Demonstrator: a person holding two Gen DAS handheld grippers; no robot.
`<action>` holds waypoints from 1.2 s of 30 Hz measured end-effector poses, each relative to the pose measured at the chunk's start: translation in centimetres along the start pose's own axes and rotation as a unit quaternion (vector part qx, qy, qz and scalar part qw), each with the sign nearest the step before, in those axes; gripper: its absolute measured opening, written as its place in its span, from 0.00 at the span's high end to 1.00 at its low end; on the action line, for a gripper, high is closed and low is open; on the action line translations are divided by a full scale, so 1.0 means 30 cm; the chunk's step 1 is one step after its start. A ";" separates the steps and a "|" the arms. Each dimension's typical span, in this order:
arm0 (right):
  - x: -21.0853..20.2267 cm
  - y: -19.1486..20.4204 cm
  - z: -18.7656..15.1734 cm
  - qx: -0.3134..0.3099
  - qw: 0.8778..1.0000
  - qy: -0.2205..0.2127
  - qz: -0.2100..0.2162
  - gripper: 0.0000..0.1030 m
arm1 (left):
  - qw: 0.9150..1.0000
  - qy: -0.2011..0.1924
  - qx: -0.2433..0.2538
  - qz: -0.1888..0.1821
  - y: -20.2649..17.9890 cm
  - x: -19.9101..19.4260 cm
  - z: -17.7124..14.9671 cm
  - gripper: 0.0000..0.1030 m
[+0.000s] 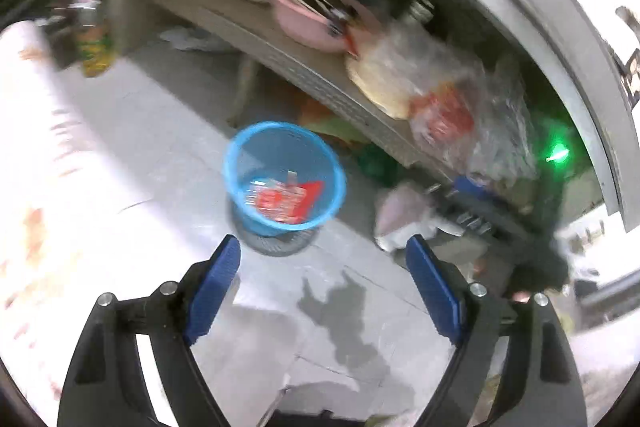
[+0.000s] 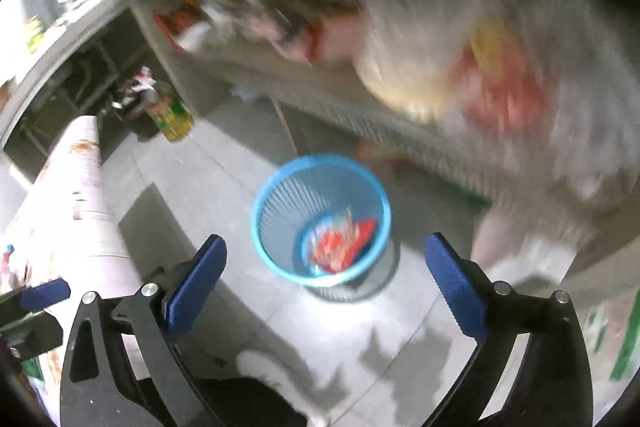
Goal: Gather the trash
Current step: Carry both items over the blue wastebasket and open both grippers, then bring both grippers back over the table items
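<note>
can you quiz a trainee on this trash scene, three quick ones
1. True or false: the left gripper holds a wrapper.
2. What lies in the blue bin? A) red wrappers B) a bottle C) nothing
3. Fill in: the right gripper is ____.

Key: 1 false, its jaws stand wide with nothing between them. 2 A, red wrappers lie at the bottom. 3 open, with nothing between the jaws.
</note>
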State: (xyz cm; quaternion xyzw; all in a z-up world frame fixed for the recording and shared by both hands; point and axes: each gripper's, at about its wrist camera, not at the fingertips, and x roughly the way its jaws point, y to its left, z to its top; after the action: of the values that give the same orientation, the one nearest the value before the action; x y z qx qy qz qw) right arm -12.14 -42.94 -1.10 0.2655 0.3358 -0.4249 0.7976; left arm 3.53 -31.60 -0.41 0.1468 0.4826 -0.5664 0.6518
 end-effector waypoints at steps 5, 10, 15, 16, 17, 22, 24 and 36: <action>-0.169 0.218 0.015 -0.109 0.990 -0.086 -0.009 0.07 | 0.992 -0.075 -0.054 0.084 0.114 -0.238 -0.120 0.17; -0.261 0.422 -0.010 -0.193 0.967 -0.156 0.052 0.07 | 0.969 -0.133 -0.155 0.135 0.227 -0.443 -0.282 0.08; -0.299 0.547 -0.042 -0.230 0.942 -0.150 0.192 0.07 | 0.942 -0.168 -0.211 0.198 0.269 -0.591 -0.434 0.05; -0.307 0.564 -0.050 -0.235 0.935 -0.150 0.218 0.07 | 0.939 -0.172 -0.219 0.203 0.276 -0.612 -0.465 0.05; -0.310 0.579 -0.060 -0.240 0.927 -0.148 0.249 0.07 | 0.934 -0.180 -0.229 0.207 0.276 -0.635 -0.502 0.05; -0.316 0.660 -0.079 -0.266 0.906 -0.126 0.303 0.07 | 0.915 -0.228 -0.264 0.203 0.299 -0.722 -0.653 0.05; -0.327 0.686 -0.084 -0.269 0.901 -0.113 0.321 0.07 | 0.908 -0.254 -0.275 0.187 0.304 -0.747 -0.712 0.05; -0.383 0.746 -0.178 -0.267 0.886 -0.019 0.378 0.07 | 0.868 -0.272 -0.314 0.272 0.423 -0.883 -0.818 0.05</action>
State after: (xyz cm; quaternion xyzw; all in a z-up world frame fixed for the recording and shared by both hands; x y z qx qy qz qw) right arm 0.61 -22.27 7.37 0.1409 0.2954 0.0095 0.9449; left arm 6.19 6.31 4.08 -0.1003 0.3795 -0.2031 0.8970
